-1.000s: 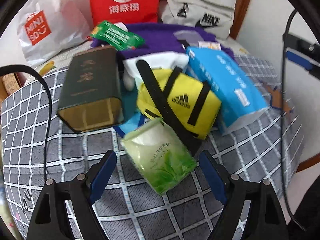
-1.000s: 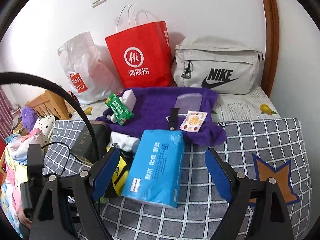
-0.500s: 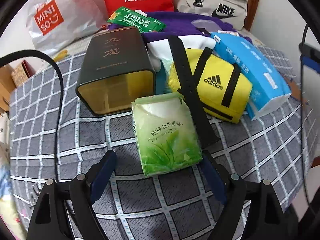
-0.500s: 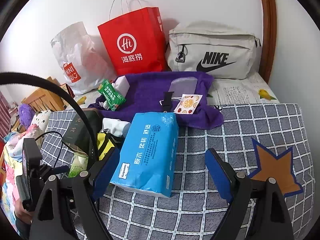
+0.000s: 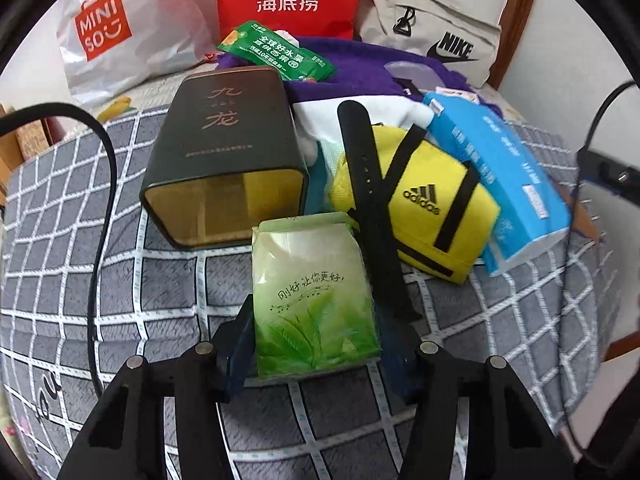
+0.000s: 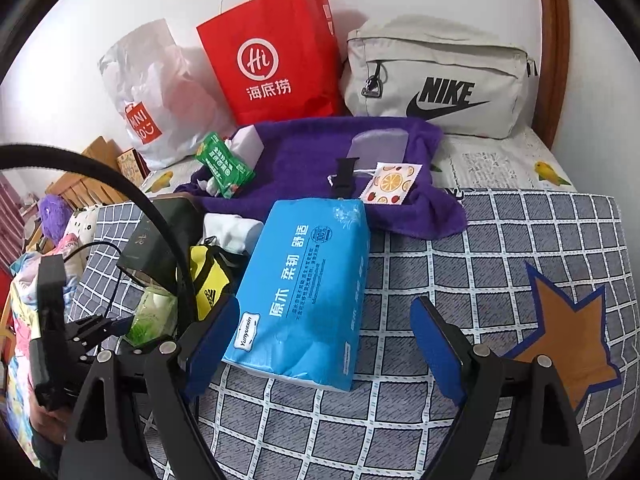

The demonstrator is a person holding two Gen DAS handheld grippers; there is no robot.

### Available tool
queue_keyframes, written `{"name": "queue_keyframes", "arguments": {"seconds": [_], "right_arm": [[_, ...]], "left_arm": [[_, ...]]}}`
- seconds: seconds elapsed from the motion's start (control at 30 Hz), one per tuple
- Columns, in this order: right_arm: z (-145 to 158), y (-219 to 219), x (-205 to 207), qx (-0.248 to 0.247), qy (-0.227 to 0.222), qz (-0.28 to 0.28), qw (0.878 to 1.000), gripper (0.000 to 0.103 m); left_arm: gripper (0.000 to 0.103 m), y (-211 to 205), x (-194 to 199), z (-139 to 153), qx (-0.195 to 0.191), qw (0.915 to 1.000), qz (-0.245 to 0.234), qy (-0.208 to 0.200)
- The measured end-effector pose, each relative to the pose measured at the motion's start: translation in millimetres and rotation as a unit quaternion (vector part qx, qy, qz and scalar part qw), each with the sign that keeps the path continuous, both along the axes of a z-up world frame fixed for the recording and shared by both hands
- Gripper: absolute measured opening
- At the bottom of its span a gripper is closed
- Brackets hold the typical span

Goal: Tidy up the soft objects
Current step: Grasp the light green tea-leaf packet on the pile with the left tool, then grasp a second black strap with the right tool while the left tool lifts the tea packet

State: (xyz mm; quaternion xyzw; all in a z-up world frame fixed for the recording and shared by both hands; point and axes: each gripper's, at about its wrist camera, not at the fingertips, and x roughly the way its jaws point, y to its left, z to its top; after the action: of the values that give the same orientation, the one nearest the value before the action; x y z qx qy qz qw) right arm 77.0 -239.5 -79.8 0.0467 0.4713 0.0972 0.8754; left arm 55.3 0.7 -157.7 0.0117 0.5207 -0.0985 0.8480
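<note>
A green tissue pack (image 5: pixel 316 300) lies on the checked bedspread (image 5: pixel 180 280) in the left wrist view. My left gripper (image 5: pixel 316 332) straddles its near end with the jaws closing, and both pads touch its sides. Behind it sit a yellow Adidas pouch (image 5: pixel 424 208) with a black strap (image 5: pixel 368 200) across it, and a blue tissue pack (image 5: pixel 500 176). In the right wrist view my right gripper (image 6: pixel 324 344) hangs open around the near end of the blue tissue pack (image 6: pixel 304 292), the left finger close to it and a gap on the right.
A dark open tin box (image 5: pixel 228 152) lies left of the yellow pouch. Behind are a purple towel (image 6: pixel 304 152) with a green packet (image 6: pixel 224 164) and small items, a red paper bag (image 6: pixel 272 52), a white Miniso bag (image 6: pixel 160 96) and a grey Nike bag (image 6: pixel 440 80) along the wall.
My left gripper's jaws have come in from wide apart onto the sides of the green tissue pack. My right gripper has sunk towards the blue tissue pack, still open.
</note>
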Motion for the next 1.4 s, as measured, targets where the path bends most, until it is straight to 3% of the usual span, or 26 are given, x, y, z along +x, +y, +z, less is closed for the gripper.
{"name": "queue_keyframes", "arguments": {"seconds": [0.07, 0.2, 0.27, 0.4, 0.73, 0.87, 1.1, 1.23, 1.3, 1.33, 1.4], "right_arm": [[-1.2, 0.4, -0.4, 0.0, 0.002, 0.002, 1.0, 0.086], [-2.7, 3.8, 0.3, 0.002, 0.005, 0.007, 1.0, 0.086], [-2.5, 8.2, -0.6, 0.002, 0.006, 0.016, 1.0, 0.086], [0.9, 23.9, -2.8, -0.002, 0.004, 0.041, 0.999, 0.086], [-12.5, 107.8, 11.8, -0.017, 0.019, 0.152, 0.988, 0.086], [-24.9, 142.8, 14.0, -0.036, 0.02, 0.195, 0.98, 0.076], [-61.3, 174.4, 24.1, -0.079, 0.057, 0.192, 0.976, 0.07], [-72.9, 184.2, 26.8, -0.11, 0.047, 0.182, 0.976, 0.07], [-76.8, 189.9, 26.0, -0.132, 0.032, 0.183, 0.974, 0.051], [-76.8, 190.5, 25.3, -0.148, 0.024, 0.179, 0.972, 0.028], [-74.0, 184.6, 26.6, -0.132, 0.033, 0.184, 0.973, 0.023]], "left_arm": [[0.053, 5.7, -1.9, 2.2, -0.017, 0.9998, -0.001, 0.005], [0.057, 3.6, 1.0, -3.8, 0.004, 1.0, -0.003, 0.007], [0.05, -0.3, 1.5, -4.9, 0.017, 0.9999, -0.002, -0.004], [0.05, 8.4, 2.8, 0.5, 0.003, 1.0, 0.002, -0.005], [0.05, 61.8, -10.1, 15.3, 0.012, 0.9985, 0.05, -0.015], [0.05, 80.8, -15.3, 16.5, -0.006, 0.9976, 0.067, -0.014], [0.05, 97.1, -16.5, 24.8, -0.033, 0.9959, 0.08, -0.027], [0.05, 102.4, -17.9, 25.5, -0.047, 0.9951, 0.083, -0.027], [0.05, 103.0, -19.3, 25.1, -0.055, 0.9949, 0.08, -0.027], [0.05, 102.7, -20.2, 24.7, -0.056, 0.9949, 0.08, -0.027], [0.05, 101.5, -20.7, 23.8, -0.058, 0.995, 0.076, -0.027]]}}
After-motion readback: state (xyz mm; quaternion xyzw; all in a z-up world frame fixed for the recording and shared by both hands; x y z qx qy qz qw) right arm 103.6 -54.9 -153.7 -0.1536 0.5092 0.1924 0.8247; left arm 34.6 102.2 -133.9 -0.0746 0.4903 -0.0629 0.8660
